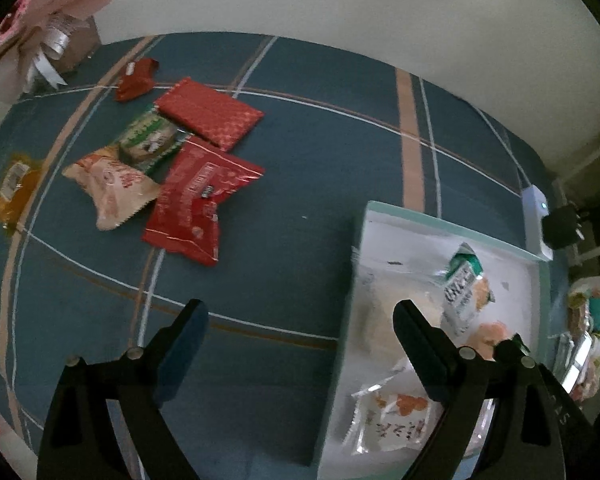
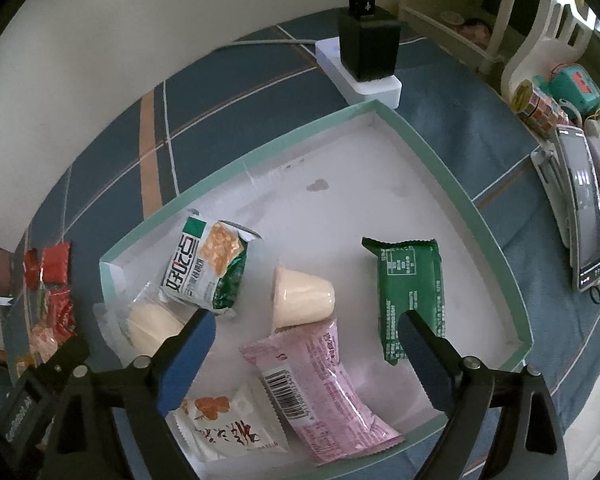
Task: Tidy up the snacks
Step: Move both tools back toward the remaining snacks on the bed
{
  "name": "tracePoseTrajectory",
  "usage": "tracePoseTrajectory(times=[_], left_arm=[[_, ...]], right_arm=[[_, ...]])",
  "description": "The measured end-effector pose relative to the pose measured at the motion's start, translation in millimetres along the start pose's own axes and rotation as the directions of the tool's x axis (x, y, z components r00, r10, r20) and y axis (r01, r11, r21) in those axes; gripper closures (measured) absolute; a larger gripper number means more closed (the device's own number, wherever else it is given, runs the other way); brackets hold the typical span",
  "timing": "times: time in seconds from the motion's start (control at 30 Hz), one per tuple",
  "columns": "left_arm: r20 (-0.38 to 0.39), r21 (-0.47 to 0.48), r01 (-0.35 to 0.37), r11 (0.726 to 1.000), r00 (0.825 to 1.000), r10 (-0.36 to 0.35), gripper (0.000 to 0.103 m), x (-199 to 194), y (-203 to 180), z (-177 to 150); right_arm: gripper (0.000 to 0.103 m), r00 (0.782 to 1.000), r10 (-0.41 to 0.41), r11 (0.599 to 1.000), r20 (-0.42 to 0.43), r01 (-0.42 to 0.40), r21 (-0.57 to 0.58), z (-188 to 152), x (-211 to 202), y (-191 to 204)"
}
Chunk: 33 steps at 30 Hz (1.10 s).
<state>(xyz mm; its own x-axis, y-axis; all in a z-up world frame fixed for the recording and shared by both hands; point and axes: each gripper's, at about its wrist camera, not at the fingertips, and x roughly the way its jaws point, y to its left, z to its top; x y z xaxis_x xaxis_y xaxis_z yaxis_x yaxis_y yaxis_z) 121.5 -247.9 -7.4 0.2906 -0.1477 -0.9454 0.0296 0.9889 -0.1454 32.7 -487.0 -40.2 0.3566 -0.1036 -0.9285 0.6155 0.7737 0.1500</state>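
Both grippers are hanging spread wide with nothing between their fingers. The right gripper [image 2: 306,354] is hovering over the shallow white box with a mint-green rim [image 2: 452,168], where a pink plastic packet with a barcode [image 2: 320,392], a dark green flat wrapper [image 2: 412,296], a cream jelly cup lying on its side [image 2: 304,296], a white-and-green cracker packet [image 2: 206,268], a white sachet with orange print [image 2: 228,428] and a clear-wrapped pale bun [image 2: 152,326] are already lying.

The left gripper [image 1: 300,354] is pointing down at the edge of that box, over the blue plaid tablecloth [image 1: 300,184]. The loose snacks are waiting in the upper left of the left wrist view: a big red foil packet [image 1: 198,204], a red patterned flat pouch [image 1: 210,114], a cream-and-orange pillow bag [image 1: 114,186], a green-and-white round-lidded pack [image 1: 150,140], a small crumpled red wrapper [image 1: 136,80] and an orange packet [image 1: 12,184] at the far left edge.

The step in hand looks like going for the next snack. The big red foil packet is lying nearest and on top of the pile, so taking it first seems wise: approach steeply, straddle a narrow side and pinch the sealed edge, since the foil will probably slip and crumple. Dropping it in the bare upper part of the box should avoid piling.
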Motion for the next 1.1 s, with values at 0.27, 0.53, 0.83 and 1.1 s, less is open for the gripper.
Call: tracePoseTrajectory(times=[0.27,0.53,0.83,1.1], left_arm=[[-0.002,-0.031,-0.026,0.999,1.000,0.026,0.000,3,9,2],[-0.010,-0.041,-0.011,0.999,1.000,0.010,0.000,1,11,-2],[-0.005,-0.077,0.002,0.997,1.000,-0.002,0.000,-9,40,-7],[0.007,-0.135,-0.074,0.988,0.997,0.076,0.000,-9,97,1]], right_arm=[[0.000,1.000,-0.020,1.000,0.001,0.020,-0.021,-1,5,4],[0.000,1.000,-0.021,0.999,-0.005,0.021,-0.034,-4,2,10],[0.000,1.000,0.006,0.996,-0.018,-0.008,-0.088,-18,-9,36],[0.000,0.998,0.042,0.979,-0.046,-0.051,-0.198,-38,-4,80]])
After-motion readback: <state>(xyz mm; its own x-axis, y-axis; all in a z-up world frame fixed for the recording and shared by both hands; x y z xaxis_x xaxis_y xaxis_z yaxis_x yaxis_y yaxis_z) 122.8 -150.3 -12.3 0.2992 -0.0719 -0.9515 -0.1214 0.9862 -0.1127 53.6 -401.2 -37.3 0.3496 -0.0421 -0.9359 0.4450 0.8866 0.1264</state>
